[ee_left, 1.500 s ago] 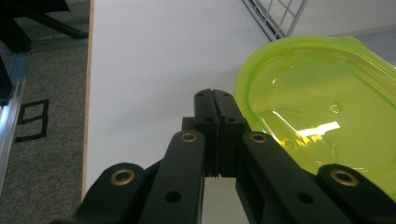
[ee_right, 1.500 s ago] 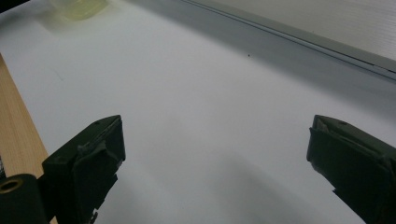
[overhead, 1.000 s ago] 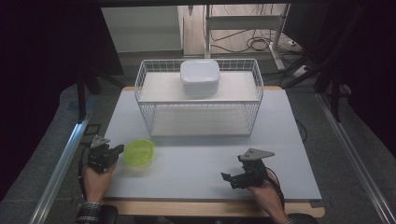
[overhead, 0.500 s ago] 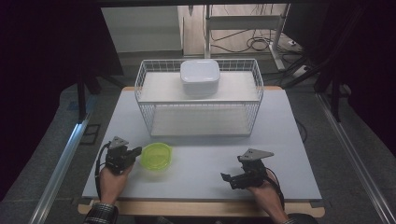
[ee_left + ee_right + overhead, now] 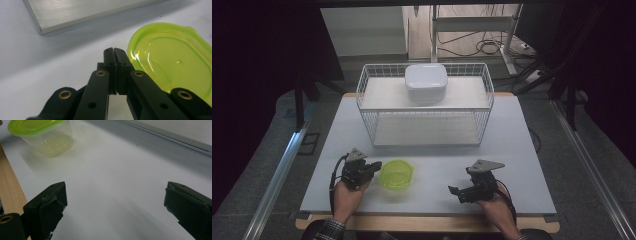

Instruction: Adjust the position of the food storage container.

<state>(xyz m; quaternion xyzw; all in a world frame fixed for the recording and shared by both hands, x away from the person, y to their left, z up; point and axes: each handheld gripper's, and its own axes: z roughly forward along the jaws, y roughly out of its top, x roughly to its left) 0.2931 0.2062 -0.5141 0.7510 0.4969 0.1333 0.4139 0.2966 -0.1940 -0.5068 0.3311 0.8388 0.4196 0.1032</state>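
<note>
A clear tub with a lime-green lid (image 5: 397, 174) stands on the white table top near its front left. My left gripper (image 5: 373, 168) lies just left of it, pointing at it. In the left gripper view that gripper (image 5: 114, 53) has its jaws pressed together with nothing between them, their tips against the rim of the green lid (image 5: 172, 57). My right gripper (image 5: 455, 193) rests at the front right, jaws wide apart over bare table (image 5: 116, 202). The tub (image 5: 41, 135) sits well beyond them in the right gripper view.
A white wire basket (image 5: 427, 125) stands across the back middle of the table (image 5: 522, 150), with a white lidded box (image 5: 426, 82) on its upper shelf. A wooden strip (image 5: 10, 190) runs along the table's front edge. Metal rails flank the table.
My left gripper has travelled to the right along the table's front, and the green-lidded tub has slid right ahead of it. The right gripper has stayed put.
</note>
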